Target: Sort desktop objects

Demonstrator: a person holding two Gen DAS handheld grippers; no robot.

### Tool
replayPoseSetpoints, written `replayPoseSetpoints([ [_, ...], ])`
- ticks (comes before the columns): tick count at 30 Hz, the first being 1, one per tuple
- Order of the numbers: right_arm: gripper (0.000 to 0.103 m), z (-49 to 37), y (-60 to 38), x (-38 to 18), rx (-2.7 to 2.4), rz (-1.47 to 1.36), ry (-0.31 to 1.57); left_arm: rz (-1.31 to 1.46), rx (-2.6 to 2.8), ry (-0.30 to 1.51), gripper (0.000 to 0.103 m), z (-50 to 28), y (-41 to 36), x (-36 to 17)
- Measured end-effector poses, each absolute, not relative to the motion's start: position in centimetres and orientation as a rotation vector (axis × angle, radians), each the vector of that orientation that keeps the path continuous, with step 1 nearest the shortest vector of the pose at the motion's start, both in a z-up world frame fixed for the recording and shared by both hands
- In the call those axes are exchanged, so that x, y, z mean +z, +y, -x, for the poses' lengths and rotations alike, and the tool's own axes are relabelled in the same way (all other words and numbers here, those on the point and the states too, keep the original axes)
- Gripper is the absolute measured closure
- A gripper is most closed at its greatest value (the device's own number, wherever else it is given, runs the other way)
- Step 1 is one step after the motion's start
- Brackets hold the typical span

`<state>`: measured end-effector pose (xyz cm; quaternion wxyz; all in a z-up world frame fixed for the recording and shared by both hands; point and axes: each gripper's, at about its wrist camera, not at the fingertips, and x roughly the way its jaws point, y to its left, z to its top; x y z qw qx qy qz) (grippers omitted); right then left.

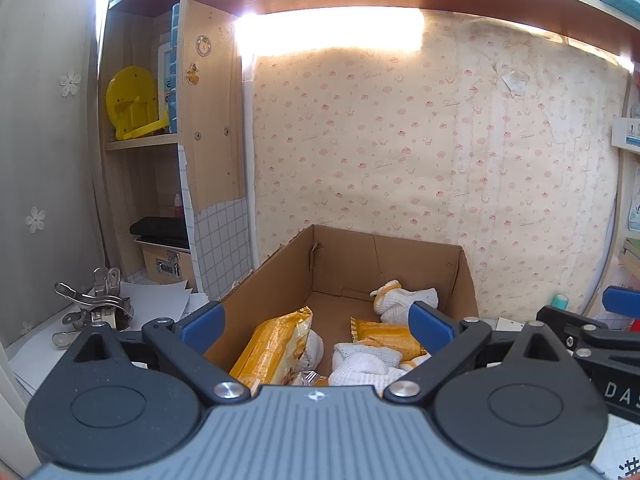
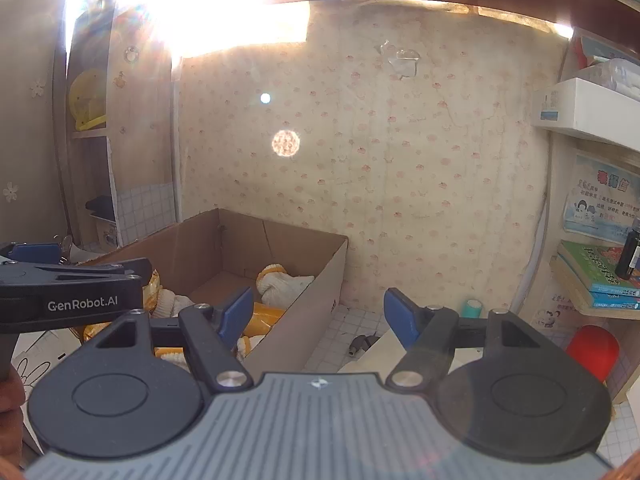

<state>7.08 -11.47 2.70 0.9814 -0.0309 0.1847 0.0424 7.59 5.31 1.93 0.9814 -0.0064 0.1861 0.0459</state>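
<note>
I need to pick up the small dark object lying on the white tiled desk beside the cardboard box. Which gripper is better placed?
Right. The right gripper stands open with nothing between its fingers, facing the small dark object just ahead. The left gripper, also open, hangs over the brown cardboard box.

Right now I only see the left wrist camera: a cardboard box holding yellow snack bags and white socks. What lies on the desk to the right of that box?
Observer: A small dark grey object lies on the tiled desk, just beside the cardboard box.
Operator: Is the other tool holding something?
Observer: No. The right gripper has its fingers apart, with nothing between them.
Operator: Anything further right?
Observer: A dark bottle stands on stacked books on a shelf.
</note>
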Motion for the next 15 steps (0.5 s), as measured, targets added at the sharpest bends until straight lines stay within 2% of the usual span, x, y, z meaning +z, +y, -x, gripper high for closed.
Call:
replayPoseSetpoints([
  [15, 0.033, -7.05, -11.31, 2.67, 0.082, 0.066, 0.373, 0.002, 0.089, 0.352, 0.001, -7.23, 5.28, 2.08],
])
